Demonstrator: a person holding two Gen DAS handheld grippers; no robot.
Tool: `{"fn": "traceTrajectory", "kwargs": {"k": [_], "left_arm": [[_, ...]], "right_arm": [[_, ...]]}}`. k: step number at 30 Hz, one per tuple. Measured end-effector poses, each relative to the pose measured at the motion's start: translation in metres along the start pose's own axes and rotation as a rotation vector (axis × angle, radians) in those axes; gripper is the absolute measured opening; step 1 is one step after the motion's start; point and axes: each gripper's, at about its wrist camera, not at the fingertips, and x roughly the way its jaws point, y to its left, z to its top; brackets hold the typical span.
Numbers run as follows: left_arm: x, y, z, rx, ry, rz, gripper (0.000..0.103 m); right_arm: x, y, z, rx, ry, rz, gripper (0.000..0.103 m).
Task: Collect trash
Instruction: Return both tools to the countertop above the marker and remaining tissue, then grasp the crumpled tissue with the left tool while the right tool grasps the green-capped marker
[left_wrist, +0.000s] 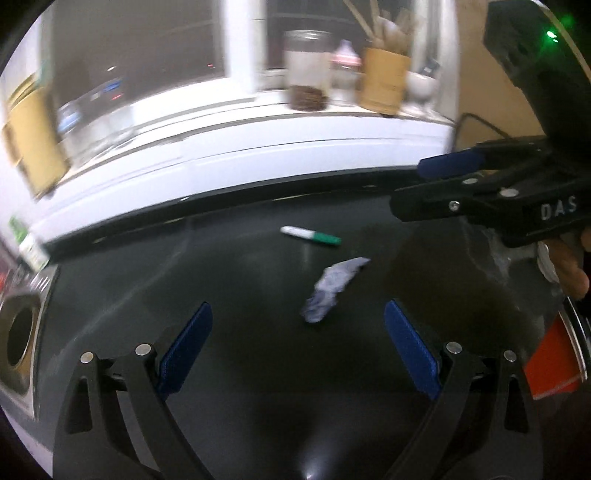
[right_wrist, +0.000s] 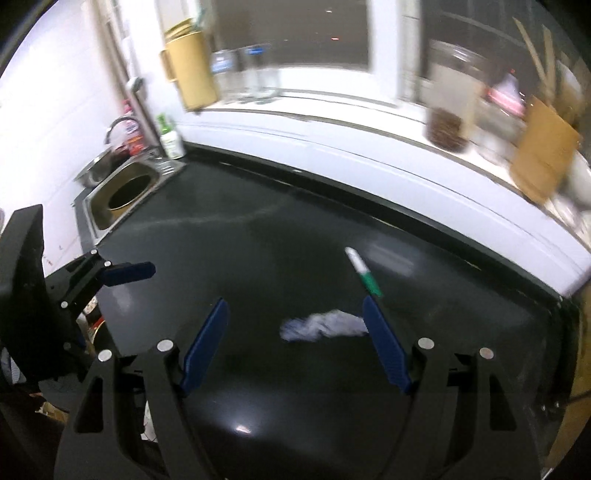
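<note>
Black desk (left_wrist: 240, 295) carries 1 crumpled wrapper (left_wrist: 332, 291) mid-desk, marker (left_wrist: 310, 235) nearer the back edge — we hold left gripper (left_wrist: 297, 328) and right gripper (right_wrist: 295, 325) wide, empty, bracketing the wrapper for pickup.

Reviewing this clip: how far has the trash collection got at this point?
Nothing looks collected yet. The crumpled paper lies on the dark countertop, with a green-and-white marker just beyond it. Nothing is in hand: the left gripper and right gripper are both open and empty, above the counter with the paper ahead of them. Picking up the paper and binning it remains; no bin is visible.
</note>
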Motion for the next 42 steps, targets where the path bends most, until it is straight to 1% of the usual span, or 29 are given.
{"fn": "traceTrajectory", "kwargs": {"k": [1,5,10,15,20,23,26,31,35,39,40,41,42], "left_arm": [[0.004,-0.006,0.002,0.011,0.004,-0.008,0.091],[0.015,-0.017,0.007,0.028,0.022,-0.024,0.091],[0.030,-0.018,0.013,0.026,0.042,-0.021,0.091],[0.051,-0.014,0.014,0.012,0.062,-0.023,0.091],[0.087,-0.012,0.013,0.016,0.088,-0.022,0.091],[0.113,-0.010,0.011,0.024,0.099,-0.034,0.091],[0.141,-0.011,0.006,0.037,0.146,-0.038,0.091],[0.170,-0.013,0.001,0.054,0.167,-0.076,0.088],[0.193,-0.014,0.001,0.076,0.206,-0.088,0.084],[0.208,-0.010,0.003,0.076,0.224,-0.099,0.077],[0.209,-0.009,0.004,0.076,0.210,-0.099,0.074],[0.210,-0.006,0.005,0.075,0.205,-0.100,0.073],[0.211,-0.005,0.006,0.074,0.201,-0.101,0.068]], "right_arm": [[-0.001,-0.010,-0.004,0.009,0.001,-0.005,0.073],[-0.001,-0.028,-0.010,0.019,0.004,-0.006,0.073],[0.006,-0.034,-0.010,0.018,0.013,0.005,0.073],[0.025,-0.043,-0.004,0.002,0.029,0.026,0.073],[0.065,-0.060,-0.003,-0.024,0.072,0.038,0.073],[0.092,-0.068,-0.005,-0.049,0.099,0.042,0.073],[0.120,-0.077,-0.006,-0.069,0.123,0.047,0.073],[0.166,-0.091,-0.002,-0.074,0.173,0.054,0.073],[0.200,-0.096,0.004,-0.096,0.207,0.054,0.068],[0.225,-0.100,0.010,-0.120,0.225,0.054,0.059],[0.231,-0.100,0.011,-0.126,0.232,0.054,0.054],[0.233,-0.100,0.012,-0.133,0.228,0.054,0.051],[0.234,-0.100,0.014,-0.143,0.222,0.056,0.050]]}}
